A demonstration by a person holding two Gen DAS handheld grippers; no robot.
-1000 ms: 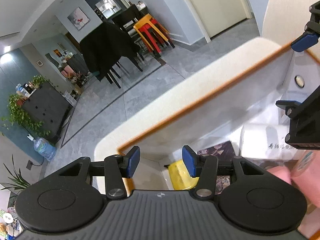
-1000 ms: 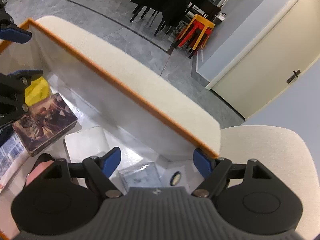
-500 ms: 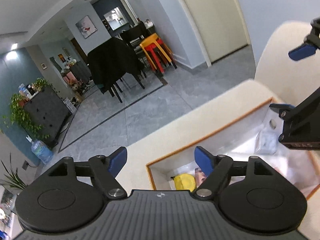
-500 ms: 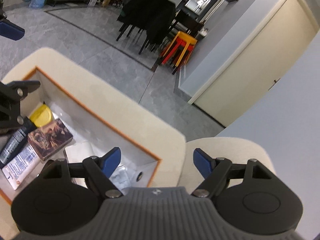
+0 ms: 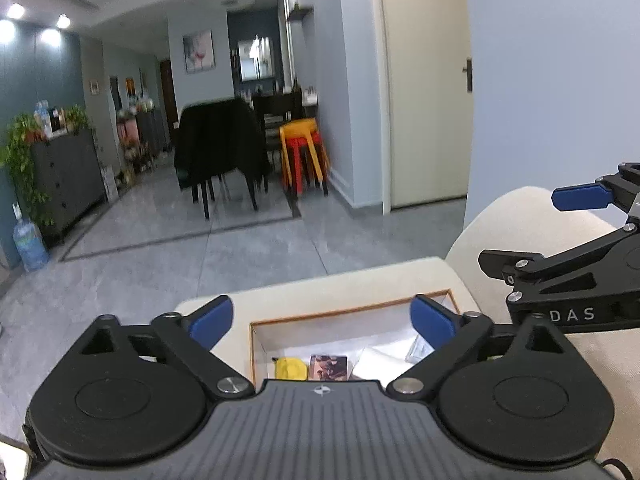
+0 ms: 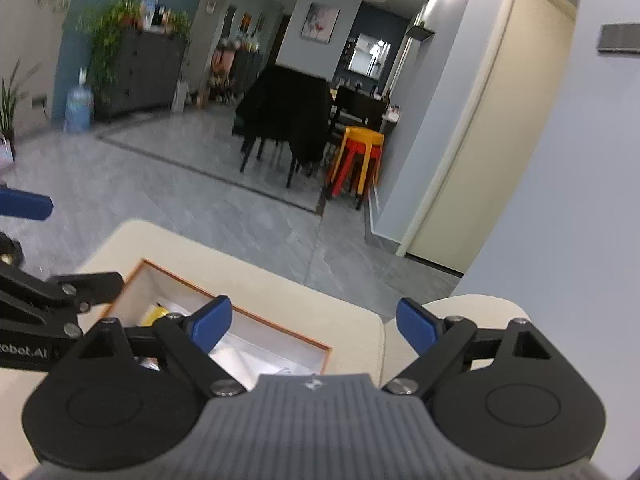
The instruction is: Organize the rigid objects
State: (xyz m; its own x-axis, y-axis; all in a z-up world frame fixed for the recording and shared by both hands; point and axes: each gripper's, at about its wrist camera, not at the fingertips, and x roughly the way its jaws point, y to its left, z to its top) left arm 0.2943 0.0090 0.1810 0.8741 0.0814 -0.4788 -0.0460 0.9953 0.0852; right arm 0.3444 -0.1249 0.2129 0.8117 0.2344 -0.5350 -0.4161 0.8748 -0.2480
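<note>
Yellow object [image 5: 291, 367] and picture box [image 5: 329, 367] lie inside the orange-rimmed compartment [image 5: 344, 313] below. Left gripper [image 5: 322, 322] and right gripper [image 6: 310, 325], jaws just widened, hover empty above.

Cream storage box [image 5: 352, 280] with orange inner rim and white lining; yellow object [image 5: 290, 367] and dark illustrated card box [image 5: 329, 367] inside. Black grippers, blue pads [image 5: 212, 321]. Grey marbled floor [image 5: 240, 256]; stacked yellow-and-red stools [image 5: 304, 156].
</note>
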